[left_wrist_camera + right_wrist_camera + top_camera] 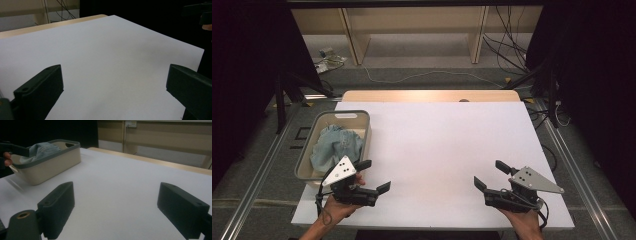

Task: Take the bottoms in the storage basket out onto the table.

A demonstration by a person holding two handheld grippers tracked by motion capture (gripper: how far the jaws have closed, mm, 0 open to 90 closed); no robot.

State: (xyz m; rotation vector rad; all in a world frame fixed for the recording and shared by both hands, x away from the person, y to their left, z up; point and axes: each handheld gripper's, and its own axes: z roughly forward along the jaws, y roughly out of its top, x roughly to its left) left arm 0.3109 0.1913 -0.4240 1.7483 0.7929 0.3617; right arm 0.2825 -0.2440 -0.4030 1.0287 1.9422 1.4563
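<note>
A beige basket with a grey rim stands at the table's left edge, holding crumpled light-blue denim cloth. My left gripper hovers just in front of the basket, near the table's front left, jaws wide apart with nothing between them. Over the front right my right gripper is held the same way, open and empty, pointing toward the middle. In the right gripper view the basket and cloth lie far left, beyond its open jaws. The left gripper looks across the bare white sheet.
A white sheet covers the table, with a strip of wood showing along its far edge. Beyond the table are wooden shelf legs and loose cables on the floor. Metal rails run along both sides.
</note>
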